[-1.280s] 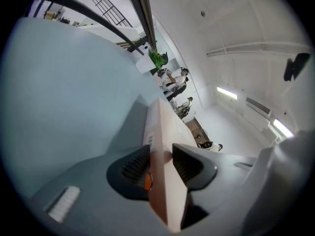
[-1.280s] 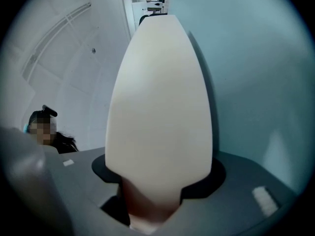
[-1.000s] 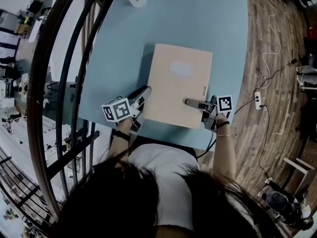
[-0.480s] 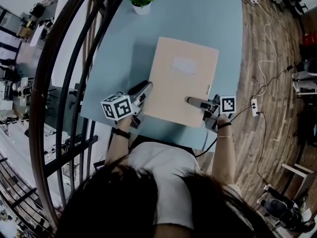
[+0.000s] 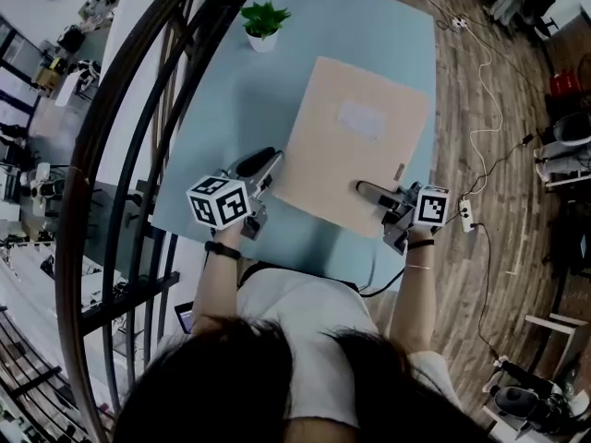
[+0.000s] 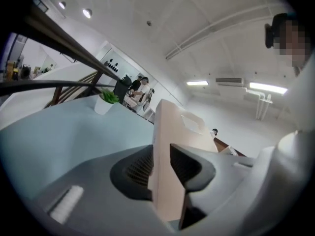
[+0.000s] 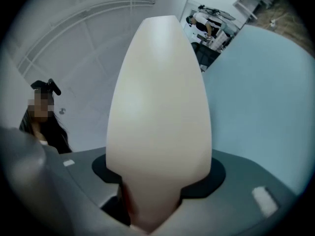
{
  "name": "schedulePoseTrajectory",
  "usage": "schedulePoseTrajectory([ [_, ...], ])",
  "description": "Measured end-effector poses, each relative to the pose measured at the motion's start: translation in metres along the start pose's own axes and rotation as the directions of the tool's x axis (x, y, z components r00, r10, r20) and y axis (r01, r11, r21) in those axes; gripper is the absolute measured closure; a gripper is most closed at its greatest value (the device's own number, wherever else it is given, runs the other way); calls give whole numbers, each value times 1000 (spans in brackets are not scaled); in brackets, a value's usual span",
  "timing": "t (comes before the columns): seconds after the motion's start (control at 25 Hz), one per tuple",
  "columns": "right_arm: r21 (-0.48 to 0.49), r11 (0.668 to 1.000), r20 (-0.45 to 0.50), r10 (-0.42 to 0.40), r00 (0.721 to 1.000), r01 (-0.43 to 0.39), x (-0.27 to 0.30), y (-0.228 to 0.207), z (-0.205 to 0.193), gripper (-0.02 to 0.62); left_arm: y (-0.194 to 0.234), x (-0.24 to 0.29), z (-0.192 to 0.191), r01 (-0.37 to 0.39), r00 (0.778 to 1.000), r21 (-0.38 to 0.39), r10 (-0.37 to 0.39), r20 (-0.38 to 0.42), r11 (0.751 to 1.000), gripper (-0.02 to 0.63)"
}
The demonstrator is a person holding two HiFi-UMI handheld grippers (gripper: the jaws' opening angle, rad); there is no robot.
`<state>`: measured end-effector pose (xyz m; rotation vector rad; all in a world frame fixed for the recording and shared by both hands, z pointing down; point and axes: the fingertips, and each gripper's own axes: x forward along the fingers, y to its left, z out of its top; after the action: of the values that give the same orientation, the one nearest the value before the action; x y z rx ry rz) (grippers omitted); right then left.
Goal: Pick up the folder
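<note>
A beige folder (image 5: 355, 150) with a pale label hangs over the light blue table (image 5: 222, 90), gripped at its two near corners. My left gripper (image 5: 268, 166) pinches its left edge; its jaws have just been closing with the folder between them. In the left gripper view the thin cover (image 6: 165, 141) stands upright between the two dark pads (image 6: 189, 166). My right gripper (image 5: 371, 191) is shut across the thick spine side. The right gripper view is filled by the rounded cream spine (image 7: 160, 107), which the jaws clasp on both sides.
A small potted plant (image 5: 262, 21) stands at the table's far left corner. A curved dark railing (image 5: 102, 155) runs along the left. On the wooden floor to the right lie a power strip (image 5: 466, 214) and a white cable (image 5: 487, 109).
The folder has come up off the table with both grippers and now looks larger and further up in the head view. Both grippers rolled a little.
</note>
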<state>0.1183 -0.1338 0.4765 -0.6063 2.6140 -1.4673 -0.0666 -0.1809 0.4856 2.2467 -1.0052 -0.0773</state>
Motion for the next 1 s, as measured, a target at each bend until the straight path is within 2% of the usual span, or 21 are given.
schedulePoseTrajectory([
  [0.2, -128, 984, 79, -111, 991, 120, -18, 21, 18, 298, -23, -3, 26, 9, 999, 101, -13, 44, 995, 451],
  [0.4, -260, 928, 181, -225, 957, 267, -38, 36, 43, 301, -49, 7, 49, 15, 998, 202, -28, 62, 979, 460],
  [0.52, -331, 864, 250, -308, 918, 379, -45, 45, 50, 302, -58, 4, 57, 5, 997, 260, -26, 78, 966, 466],
  [0.68, -418, 754, 347, -384, 856, 507, -56, 54, 56, 305, -70, 1, 67, -13, 993, 312, -24, 113, 950, 474],
  [1.0, -458, 567, 523, -452, 723, 685, -78, 61, 74, 311, -83, 9, 76, -60, 989, 417, -1, 146, 907, 498],
])
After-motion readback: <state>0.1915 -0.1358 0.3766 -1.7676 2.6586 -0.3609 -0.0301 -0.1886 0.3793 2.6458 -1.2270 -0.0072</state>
